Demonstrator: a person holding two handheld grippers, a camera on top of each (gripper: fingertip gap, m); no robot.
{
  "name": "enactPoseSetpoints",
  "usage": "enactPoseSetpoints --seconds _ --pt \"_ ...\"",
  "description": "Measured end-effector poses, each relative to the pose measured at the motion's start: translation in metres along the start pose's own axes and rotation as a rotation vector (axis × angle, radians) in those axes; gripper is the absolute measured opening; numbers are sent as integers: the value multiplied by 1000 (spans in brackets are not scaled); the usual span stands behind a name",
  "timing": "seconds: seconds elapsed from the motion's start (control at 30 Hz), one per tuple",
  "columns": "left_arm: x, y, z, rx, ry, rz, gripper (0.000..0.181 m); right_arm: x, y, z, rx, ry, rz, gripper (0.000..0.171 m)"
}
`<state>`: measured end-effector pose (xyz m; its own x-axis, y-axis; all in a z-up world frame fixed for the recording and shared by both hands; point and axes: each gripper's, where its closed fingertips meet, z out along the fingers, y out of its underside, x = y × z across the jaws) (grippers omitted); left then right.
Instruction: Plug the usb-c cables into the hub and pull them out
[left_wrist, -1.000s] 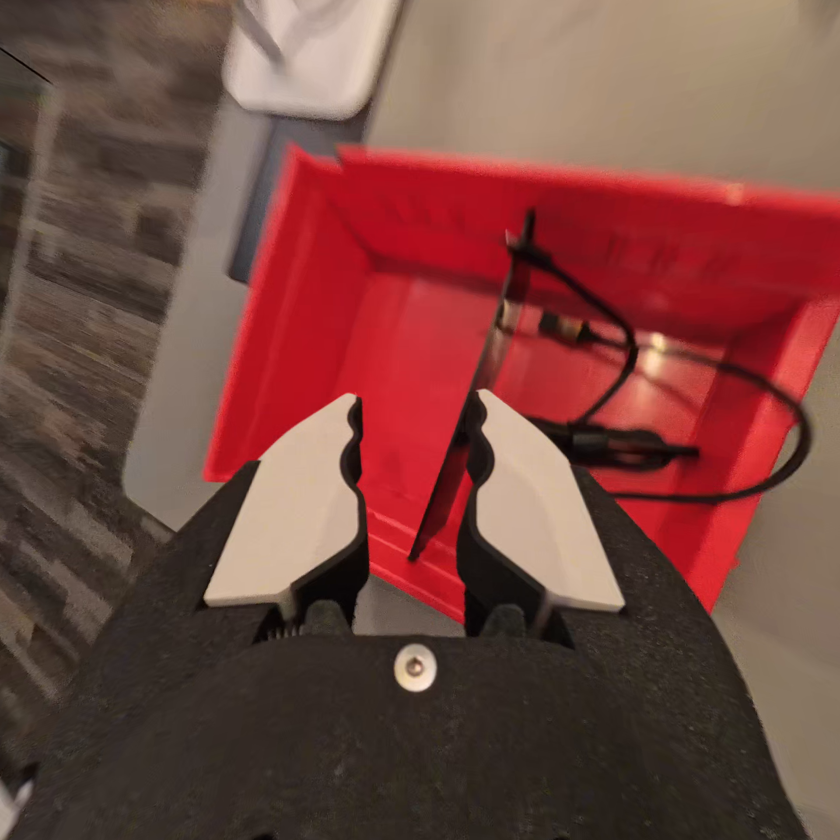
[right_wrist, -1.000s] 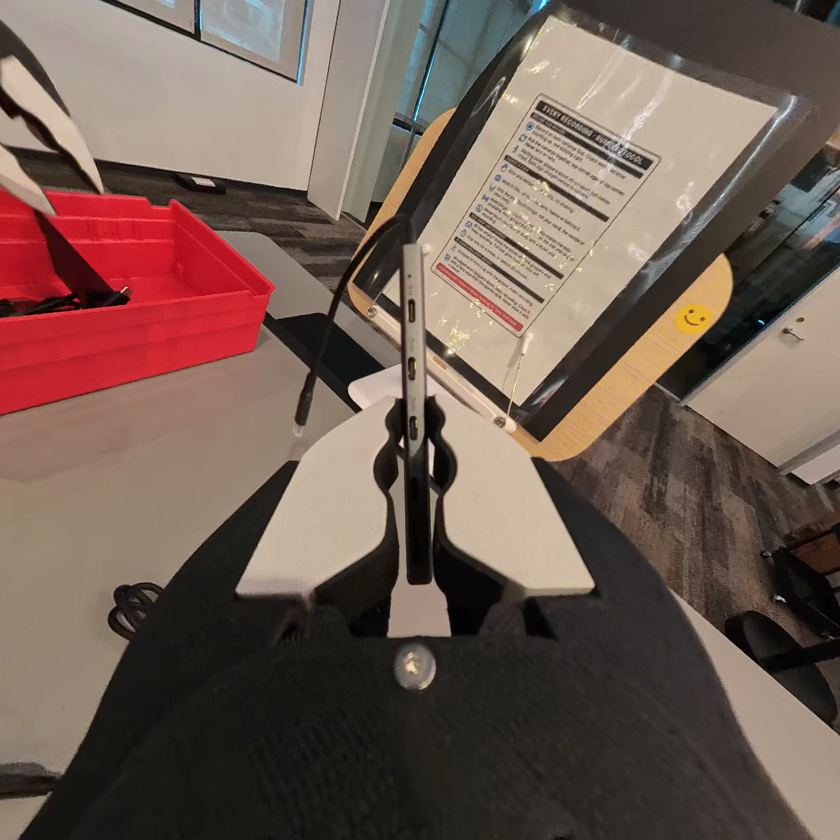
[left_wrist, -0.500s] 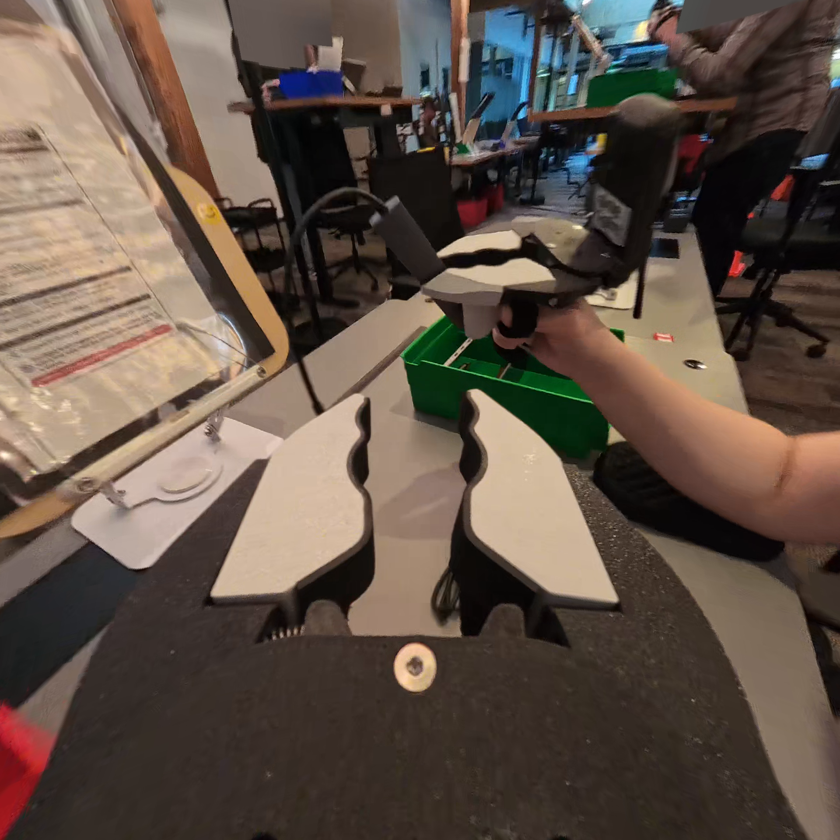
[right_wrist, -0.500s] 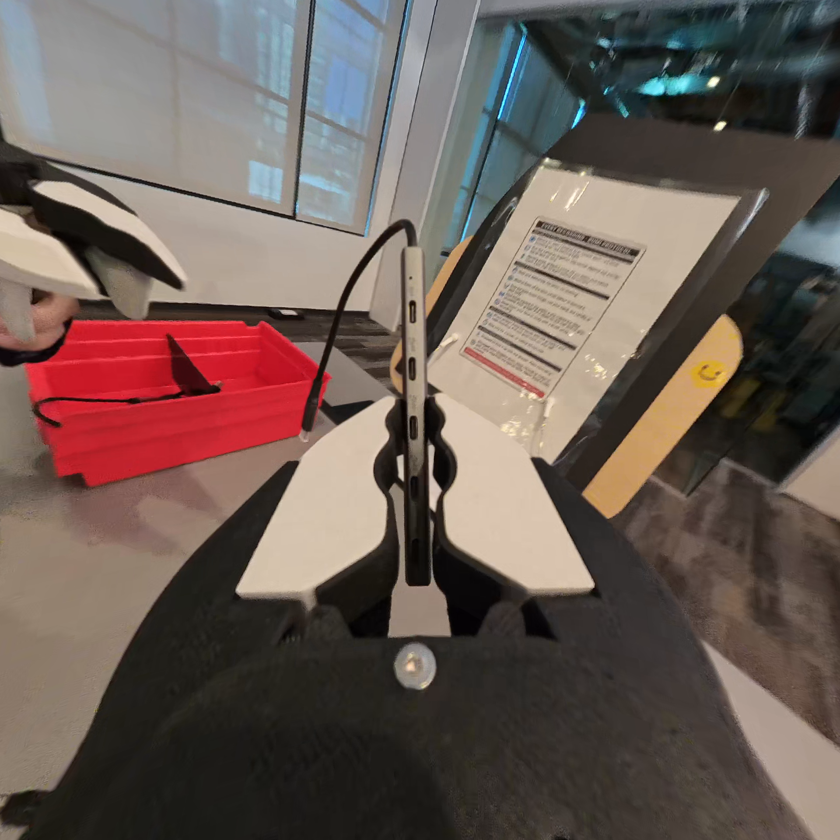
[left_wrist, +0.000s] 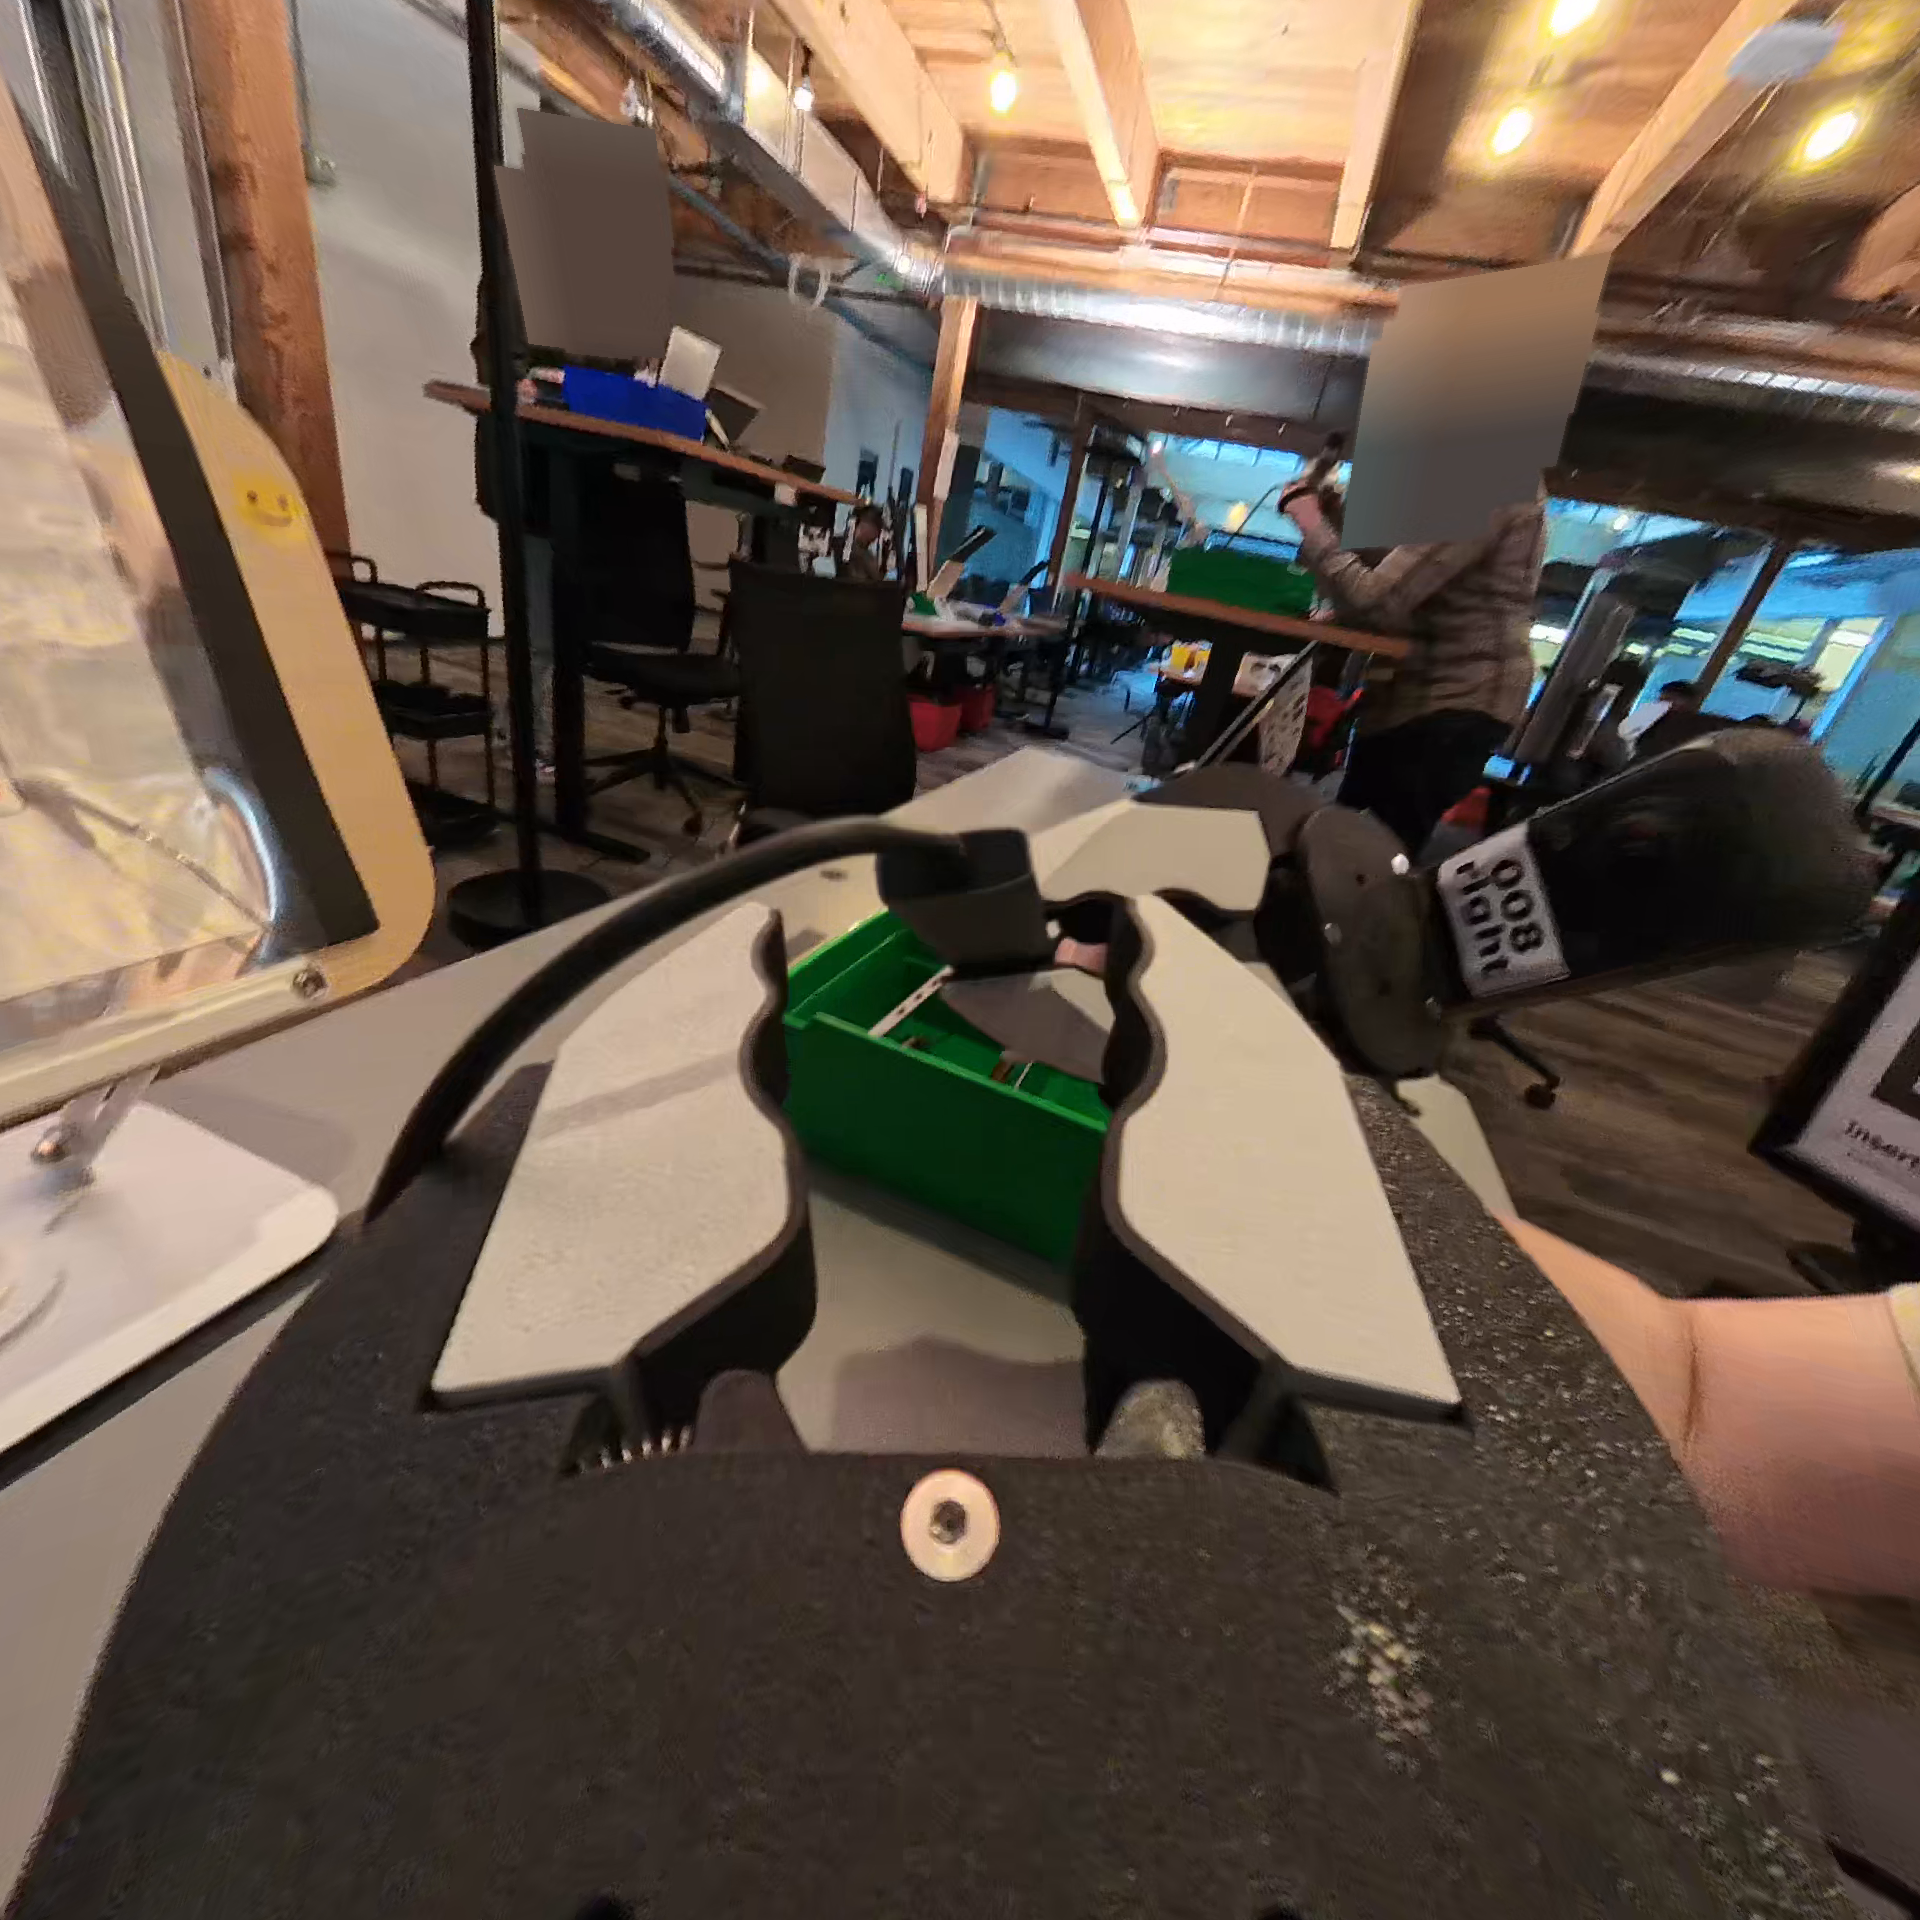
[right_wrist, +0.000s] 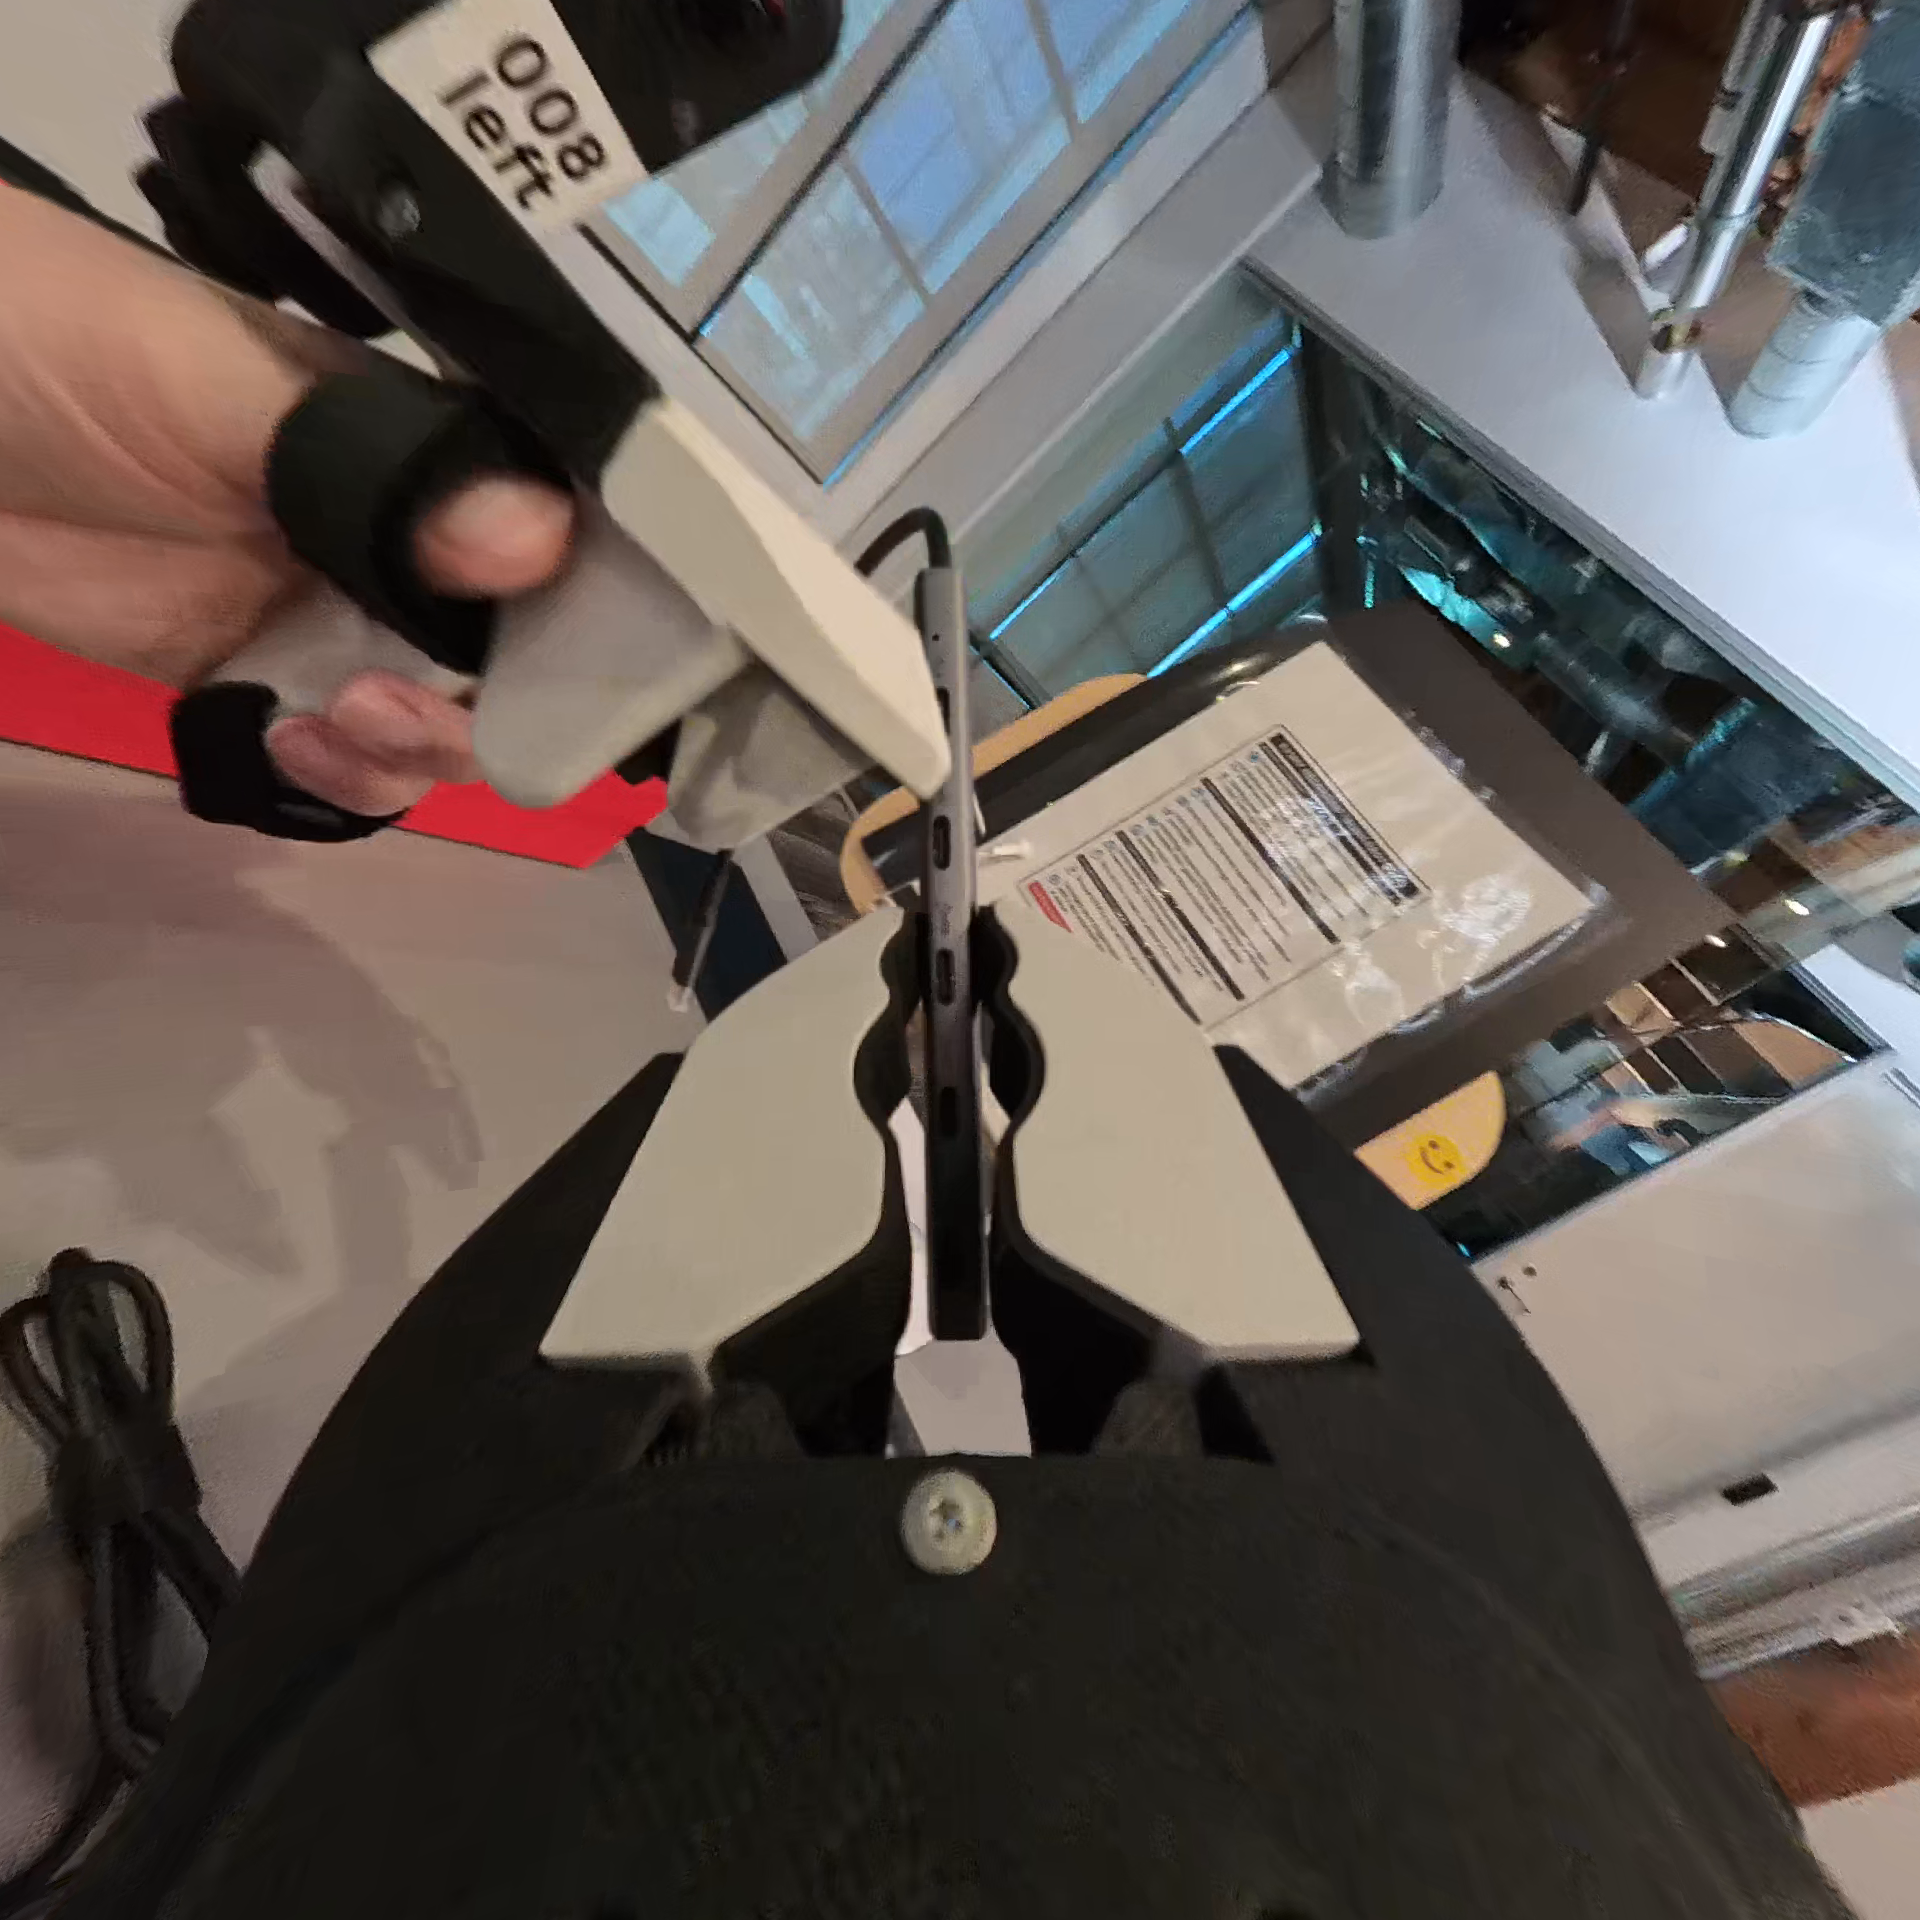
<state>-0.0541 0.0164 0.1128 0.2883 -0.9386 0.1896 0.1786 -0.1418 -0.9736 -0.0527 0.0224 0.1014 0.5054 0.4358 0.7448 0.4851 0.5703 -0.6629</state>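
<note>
The right tongs (right_wrist: 948, 997) are clamped on a slim grey hub (right_wrist: 954, 1039), held edge-on with its row of ports facing the camera and its own black lead (left_wrist: 623, 935) curving off the far end. The left tongs (left_wrist: 945, 935) stand spread apart with nothing between them, raised close to the far end of the hub; in the right wrist view one of their pale fingertips (right_wrist: 831, 665) overlaps the hub's upper part, though whether it touches I cannot tell. A bare hand (right_wrist: 156, 520) with black finger straps works those tongs.

Beyond, a green bin (left_wrist: 935, 1112) sits on the grey tabletop (right_wrist: 312, 987), and a red bin (right_wrist: 520, 821) lies off to the left. A coiled black cable (right_wrist: 104, 1455) rests at the near left. A framed printed sheet (right_wrist: 1299, 862) leans behind the hub.
</note>
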Motion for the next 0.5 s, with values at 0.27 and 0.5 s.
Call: enactPoseSetpoints --seconds 0.27,0.5 --pt "-43 56 -45 -468 -102 -27 15 -36 78 34 -343 -150 411 11" --pt "-38 -24 -87 -189 -211 95 24 -143 165 38 -754 -488 669 11"
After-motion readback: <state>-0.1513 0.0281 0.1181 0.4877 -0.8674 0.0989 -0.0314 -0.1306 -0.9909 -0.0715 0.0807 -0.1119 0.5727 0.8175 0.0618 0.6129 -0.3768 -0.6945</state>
